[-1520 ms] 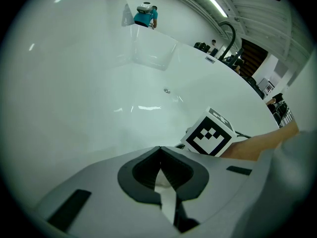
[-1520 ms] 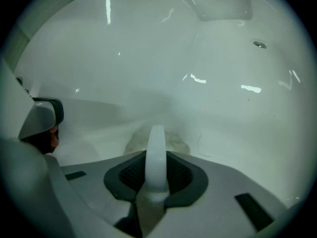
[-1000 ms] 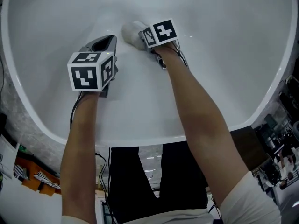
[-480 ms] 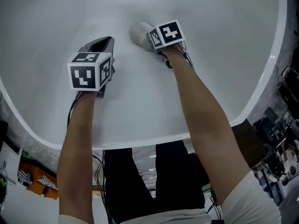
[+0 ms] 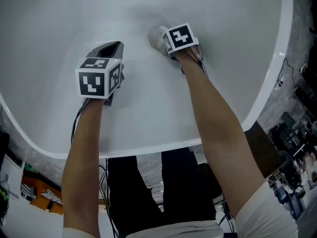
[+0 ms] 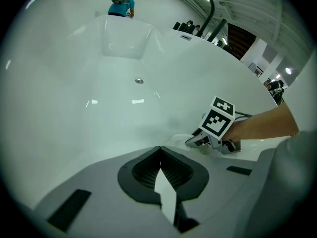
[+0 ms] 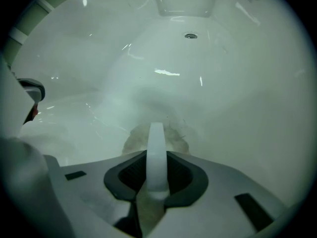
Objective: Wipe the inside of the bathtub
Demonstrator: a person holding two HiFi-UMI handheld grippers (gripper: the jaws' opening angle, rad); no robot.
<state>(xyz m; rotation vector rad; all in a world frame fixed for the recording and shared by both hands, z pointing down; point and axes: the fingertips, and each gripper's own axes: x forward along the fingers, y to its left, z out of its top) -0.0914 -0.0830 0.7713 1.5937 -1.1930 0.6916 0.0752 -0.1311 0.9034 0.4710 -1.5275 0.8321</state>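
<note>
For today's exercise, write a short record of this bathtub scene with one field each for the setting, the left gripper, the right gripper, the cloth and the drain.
Setting: white bathtub, with a person reaching in over its near rim
Left gripper: jaws together, nothing between them, inside the tub to the left of the other gripper
Right gripper: jaws closed on the cloth
Cloth: pale, bunched, pressed against the tub's inner surface
Drain: small round fitting, farther along the tub than the cloth

Head view looks steeply down; all 3 share bathtub (image 5: 59, 14).
</note>
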